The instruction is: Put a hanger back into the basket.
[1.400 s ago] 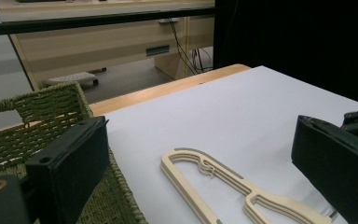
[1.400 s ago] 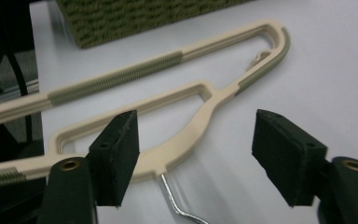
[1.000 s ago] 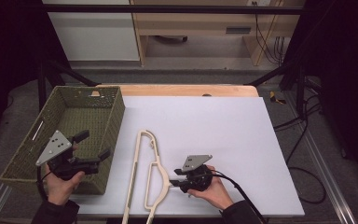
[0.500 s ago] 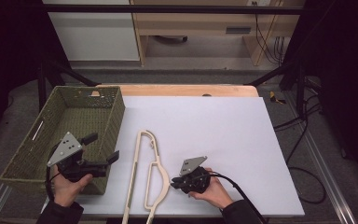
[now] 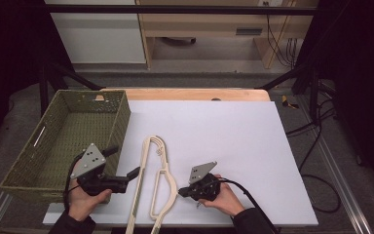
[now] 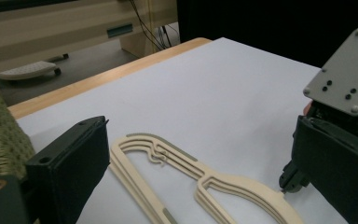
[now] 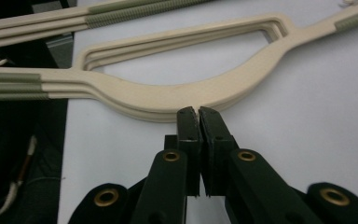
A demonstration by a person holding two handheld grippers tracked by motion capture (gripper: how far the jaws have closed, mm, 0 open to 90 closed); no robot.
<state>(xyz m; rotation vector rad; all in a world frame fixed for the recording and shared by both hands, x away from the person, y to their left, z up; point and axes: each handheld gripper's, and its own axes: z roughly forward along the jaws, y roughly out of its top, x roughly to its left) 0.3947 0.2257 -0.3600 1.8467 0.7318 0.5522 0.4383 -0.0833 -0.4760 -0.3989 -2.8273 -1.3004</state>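
Green woven basket, far left, looks empty. Cream hangers lie stacked near centre. Right gripper jaws just closed, tips at hanger edge, nothing between. Left gripper jaws apart, beside basket.

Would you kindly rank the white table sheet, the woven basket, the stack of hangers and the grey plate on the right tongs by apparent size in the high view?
1. White table sheet
2. Woven basket
3. Stack of hangers, long but thin
4. Grey plate on the right tongs
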